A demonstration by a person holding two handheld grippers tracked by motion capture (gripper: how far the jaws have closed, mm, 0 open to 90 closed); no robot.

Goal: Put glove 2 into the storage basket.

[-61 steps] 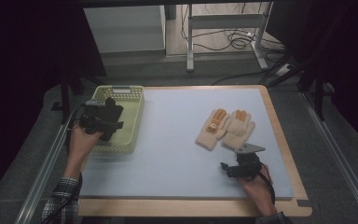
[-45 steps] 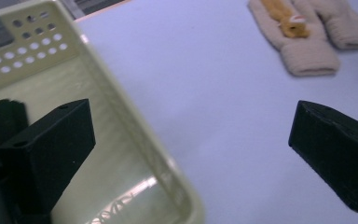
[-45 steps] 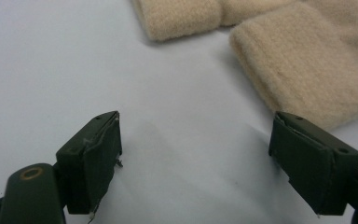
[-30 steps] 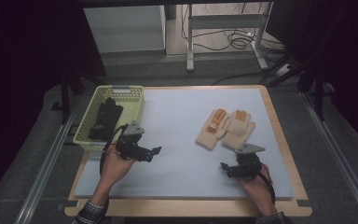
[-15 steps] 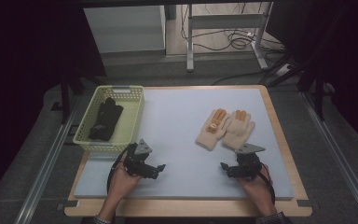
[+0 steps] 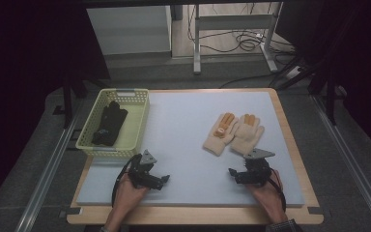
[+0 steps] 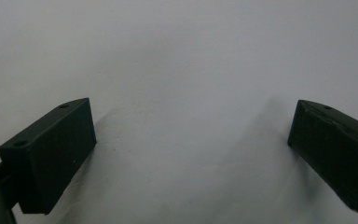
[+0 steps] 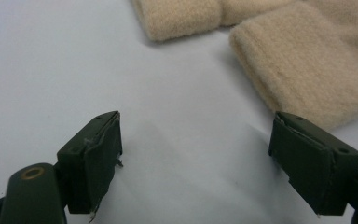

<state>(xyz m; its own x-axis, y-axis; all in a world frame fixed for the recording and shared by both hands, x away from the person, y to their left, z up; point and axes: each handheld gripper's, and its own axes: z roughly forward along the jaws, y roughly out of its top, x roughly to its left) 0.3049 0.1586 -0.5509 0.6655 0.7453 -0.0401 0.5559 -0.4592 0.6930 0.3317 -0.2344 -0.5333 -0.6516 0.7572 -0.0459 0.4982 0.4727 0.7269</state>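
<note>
A pair of beige gloves (image 6: pixel 233 133) with orange fingertips lies flat on the right half of the pale mat (image 6: pixel 188 125). Their cuffs (image 8: pixel 303 60) show just beyond my right gripper (image 8: pixel 196 130), which rests open on the mat with nothing between its jaws. In the high view the right gripper (image 6: pixel 235 176) sits just in front of the gloves. A black pair of gloves (image 6: pixel 108 123) lies inside the yellow basket (image 6: pixel 140 121) at the left. My left gripper (image 6: pixel 160 181) rests on the mat in front of the basket. Its jaws stand wide apart over bare mat, so the left gripper (image 7: pixel 191 121) is open and holds nothing.
The mat lies on a wooden table (image 6: pixel 294 145) whose rim shows around it. Metal rails (image 6: pixel 48 164) run along both sides. A desk frame and cables (image 6: pixel 241 43) stand on the floor beyond the far edge.
My left gripper left the black gloves in the basket and came back to the mat's front edge, now open. The right gripper and beige gloves have not moved.
</note>
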